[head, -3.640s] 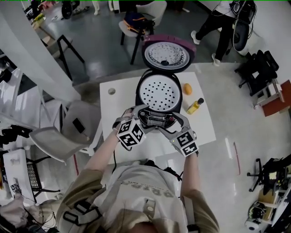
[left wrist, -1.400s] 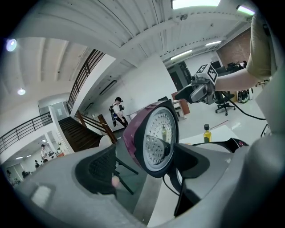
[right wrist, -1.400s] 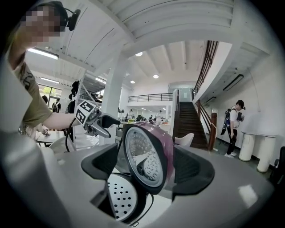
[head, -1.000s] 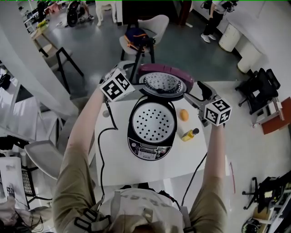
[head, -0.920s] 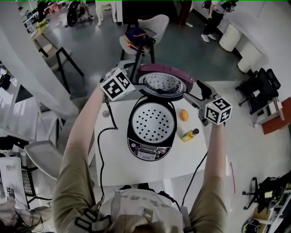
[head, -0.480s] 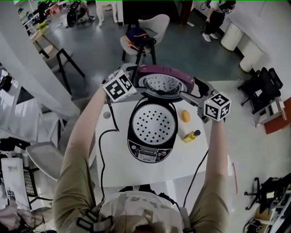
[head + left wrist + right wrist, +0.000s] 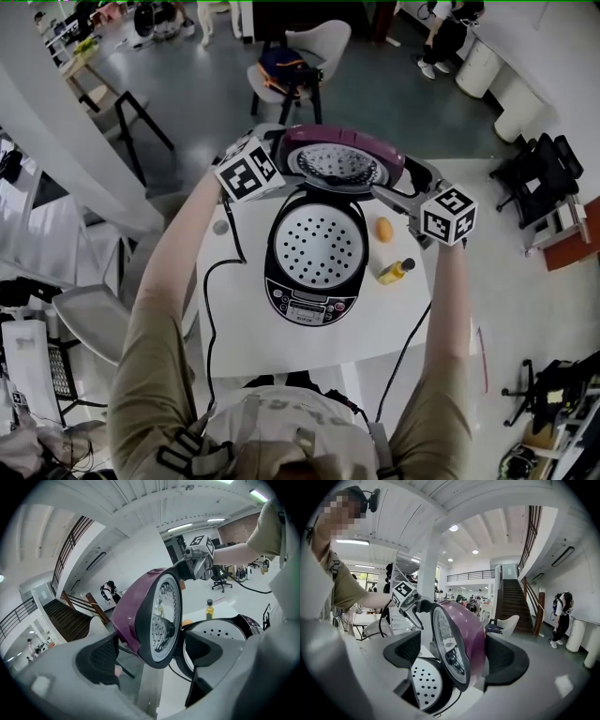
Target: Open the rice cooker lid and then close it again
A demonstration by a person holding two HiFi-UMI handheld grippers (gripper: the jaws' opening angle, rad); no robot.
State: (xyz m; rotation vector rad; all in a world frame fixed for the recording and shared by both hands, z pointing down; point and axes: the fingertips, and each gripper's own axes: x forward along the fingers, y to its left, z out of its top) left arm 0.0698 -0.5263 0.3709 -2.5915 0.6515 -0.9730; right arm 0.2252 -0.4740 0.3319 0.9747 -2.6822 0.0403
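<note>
Both grippers flank the raised lid (image 7: 342,161) of the rice cooker (image 7: 312,281), which stands upright on its hinge at upper centre of the head view, on the white table (image 7: 375,328). I have the left gripper (image 7: 152,654) astride its left edge and the right gripper (image 7: 454,657) astride its right. Both sets of jaws are spread wide, rim between them, pads not pressing. The right jaws have just been opening. Closing, I judge, means tipping the lid down-frame over the pot.
</note>
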